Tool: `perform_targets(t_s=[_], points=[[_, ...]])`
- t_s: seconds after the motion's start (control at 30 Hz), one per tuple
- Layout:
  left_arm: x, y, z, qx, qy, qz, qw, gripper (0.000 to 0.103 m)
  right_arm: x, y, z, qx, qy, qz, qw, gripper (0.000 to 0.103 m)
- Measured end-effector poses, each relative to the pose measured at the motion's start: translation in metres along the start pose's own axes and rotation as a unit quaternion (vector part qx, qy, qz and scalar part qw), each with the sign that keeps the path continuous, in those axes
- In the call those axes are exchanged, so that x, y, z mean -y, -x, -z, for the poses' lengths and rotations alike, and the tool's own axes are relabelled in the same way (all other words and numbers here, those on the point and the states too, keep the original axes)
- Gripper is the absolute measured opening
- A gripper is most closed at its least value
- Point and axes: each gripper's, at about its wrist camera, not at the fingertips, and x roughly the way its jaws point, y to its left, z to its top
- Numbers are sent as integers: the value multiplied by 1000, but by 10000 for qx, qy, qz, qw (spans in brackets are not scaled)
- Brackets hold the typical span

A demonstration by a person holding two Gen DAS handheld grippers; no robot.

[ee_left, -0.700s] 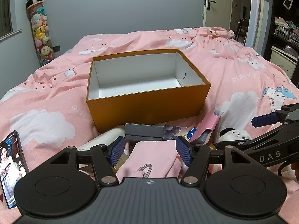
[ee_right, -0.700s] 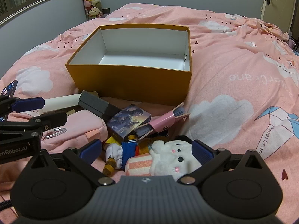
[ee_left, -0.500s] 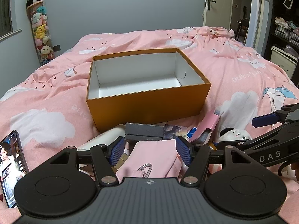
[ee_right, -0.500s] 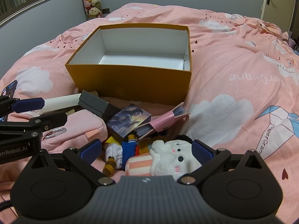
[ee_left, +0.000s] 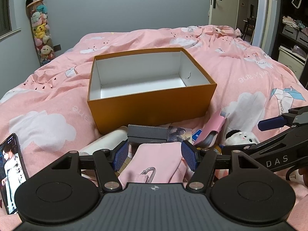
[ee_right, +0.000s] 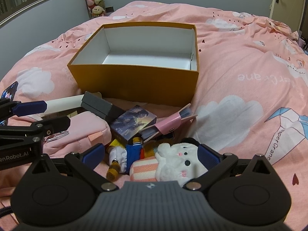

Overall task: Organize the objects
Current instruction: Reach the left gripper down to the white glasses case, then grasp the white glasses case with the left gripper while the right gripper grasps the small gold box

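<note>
An open orange box (ee_left: 154, 107) (ee_right: 134, 80), white inside with nothing in it, stands on the pink bed. In front of it lies a heap: a pink pouch (ee_left: 159, 156) (ee_right: 84, 127) with a carabiner, a grey box (ee_left: 147, 132), a picture card box (ee_right: 132, 123), a pink card holder (ee_right: 167, 123), a small doll (ee_right: 125, 154) and a white plush bunny (ee_right: 179, 157). My left gripper (ee_left: 155, 155) is open and straddles the pouch. My right gripper (ee_right: 152, 154) is wide open over the bunny and the doll, gripping neither.
A white roll (ee_left: 107, 140) lies left of the grey box. A lit phone (ee_left: 11, 161) rests on the bed at far left. Plush toys (ee_left: 40, 25) hang on the far wall, and a door (ee_left: 217, 3) stands at the back right.
</note>
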Motion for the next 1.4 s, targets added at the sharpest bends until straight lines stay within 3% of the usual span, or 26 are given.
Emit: perform_targets(t_s=[0.17,0.37,0.5,0.63,0.8,1.07,1.4], points=[[-2,-1,-1,-58,27,80,9999,74,0,-1,-1,-26,8,-13,10000,102],[-15,-1,-10,-251,120,329,9991,74,1,-6,-13,-69,95,-332,9994,102],[-28,-2,-23,-300,87,198,9993,74,-1,-11,-30,-96,220,-636,9977,87],[-44,-14,-39,-642,64,230,9977,74,-4,-23,-48,-255,255,-936,9950,76],[-70,-32,-60,-1081,29,365,9935,74,-10,-41,-70,-537,280,-1276,9900,72],[-128,-80,-84,-2140,282,731,9737,76,-37,-64,-96,-736,656,-1577,9826,69],[-153,-141,-75,-3335,806,1137,9324,76,-64,-91,-105,-1067,981,-1821,9725,69]])
